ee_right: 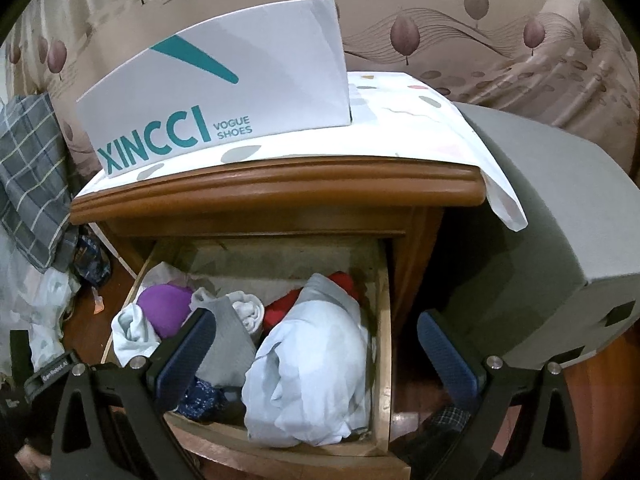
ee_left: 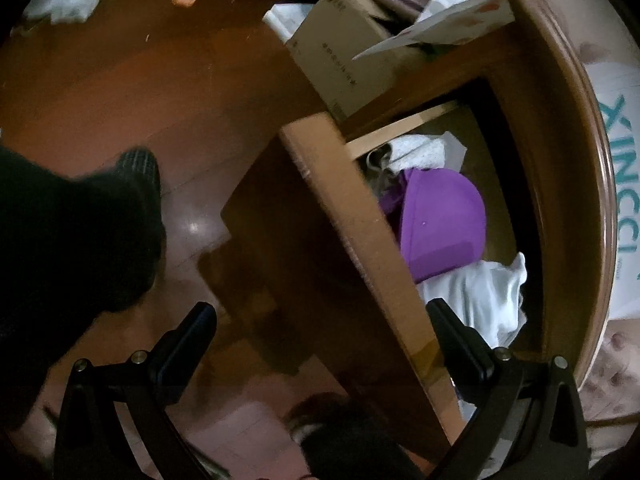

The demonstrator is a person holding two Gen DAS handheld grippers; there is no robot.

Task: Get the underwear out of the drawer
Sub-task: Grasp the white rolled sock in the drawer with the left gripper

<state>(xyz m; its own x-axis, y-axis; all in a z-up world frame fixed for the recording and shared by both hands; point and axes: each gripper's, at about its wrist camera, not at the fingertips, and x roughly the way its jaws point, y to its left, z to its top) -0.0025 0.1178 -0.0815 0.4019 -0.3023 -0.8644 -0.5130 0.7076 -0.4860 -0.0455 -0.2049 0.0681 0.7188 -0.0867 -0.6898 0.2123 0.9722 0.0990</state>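
Both grippers, left gripper [ee_left: 320, 344] and right gripper [ee_right: 316, 354], gape empty above the pulled-out drawer [ee_right: 383, 320] of crumpled underwear [ee_right: 316, 376].

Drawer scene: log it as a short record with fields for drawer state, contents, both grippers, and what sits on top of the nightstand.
drawer: pulled open, full of clothes
contents: purple garment, grey cloth, white bundle, red item, dark patterned piece
left gripper: open, empty, over the drawer's front edge
right gripper: open, empty, above the white bundle
nightstand top: shoe box on a spotted sheet
task progress: nothing taken out yet
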